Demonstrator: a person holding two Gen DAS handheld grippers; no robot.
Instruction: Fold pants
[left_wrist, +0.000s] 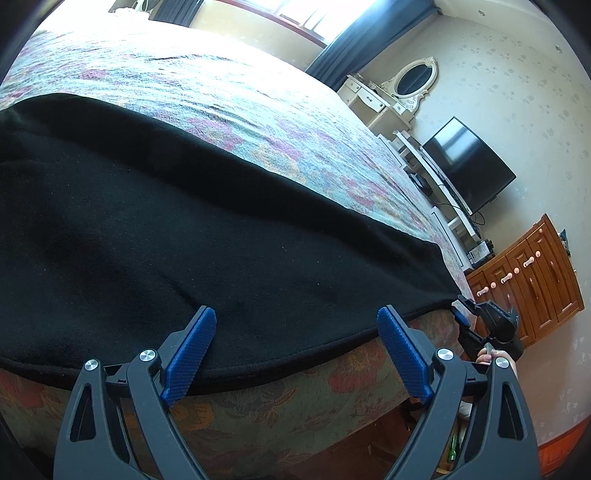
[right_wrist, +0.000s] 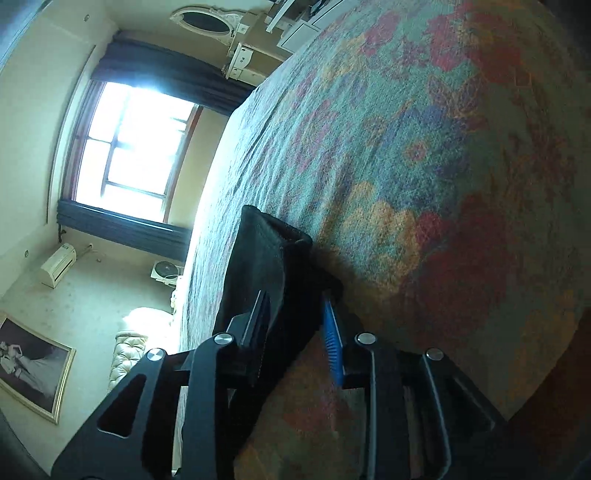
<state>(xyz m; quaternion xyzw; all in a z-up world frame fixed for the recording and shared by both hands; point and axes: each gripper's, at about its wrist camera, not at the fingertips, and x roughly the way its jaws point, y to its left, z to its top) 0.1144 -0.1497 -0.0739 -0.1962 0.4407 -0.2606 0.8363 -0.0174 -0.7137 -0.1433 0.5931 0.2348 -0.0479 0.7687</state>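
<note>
Pants (left_wrist: 184, 229): black, spread flat across the near part of the bed (left_wrist: 229, 96), one long hemmed edge running along the bed's near side and slightly over its rim. In the right wrist view a folded corner of the pants (right_wrist: 269, 266) stands up off the bed cover, seam visible.

Left gripper (left_wrist: 295, 354): hovers at the near edge of the pants, jaws set wide, blue pads on either side of the hem, nothing pinched between them.

Right gripper (right_wrist: 295, 332): jaws narrow, partly parted, with the corner of the pants lying between them; the cloth rests against the dark left pad, and the blue right pad (right_wrist: 332, 347) sits just beside it. Whether the pads press on the cloth I cannot tell. Seen from the left wrist view, the right gripper (left_wrist: 465, 314) sits at the far right corner of the pants, a hand (left_wrist: 495, 360) on its handle.

Bed: floral cover in teal, pink and orange.

Surroundings: window (right_wrist: 133, 147) with dark curtains; oval mirror (left_wrist: 415, 79) on a white dresser; television (left_wrist: 469, 162); wooden cabinet (left_wrist: 532, 280); framed picture (right_wrist: 33, 369) on the wall.
</note>
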